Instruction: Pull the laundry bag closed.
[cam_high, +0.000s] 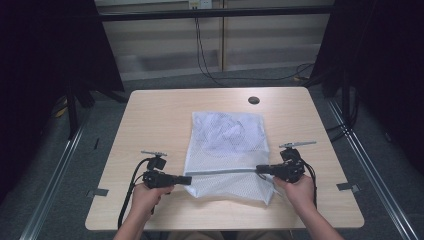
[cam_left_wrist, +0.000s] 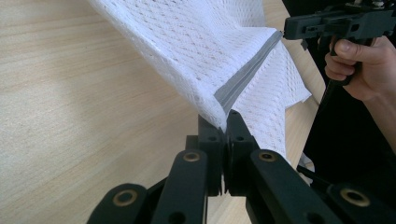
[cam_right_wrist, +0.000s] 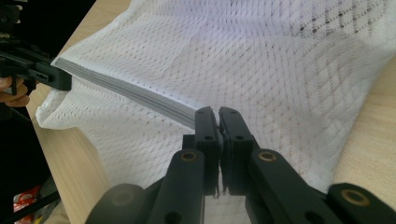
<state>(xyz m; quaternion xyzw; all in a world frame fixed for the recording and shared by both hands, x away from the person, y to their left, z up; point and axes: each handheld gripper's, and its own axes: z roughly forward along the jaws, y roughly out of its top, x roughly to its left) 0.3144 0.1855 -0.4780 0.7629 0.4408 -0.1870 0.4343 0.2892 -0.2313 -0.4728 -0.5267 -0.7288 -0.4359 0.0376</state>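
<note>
White mesh laundry bag (cam_high: 225, 145) lies on the pale wooden counter (cam_high: 150, 120), its grey zipper (cam_high: 222, 171) stretched between left tool (cam_high: 186, 179) and right tool (cam_high: 260, 169), both clenched on it.

- The left gripper (cam_high: 186, 179) and right gripper (cam_high: 260, 170) are matte black, each with 2 slim flat jaws.
- Brass-coloured round pivot pins sit in the black linkage arms behind the jaws, with small dark screw holes near the tips.
- A grey plate tops each gripper.
- A black cable trails from each.
- The person's forearms are bare, with no sleeves in view.
</note>
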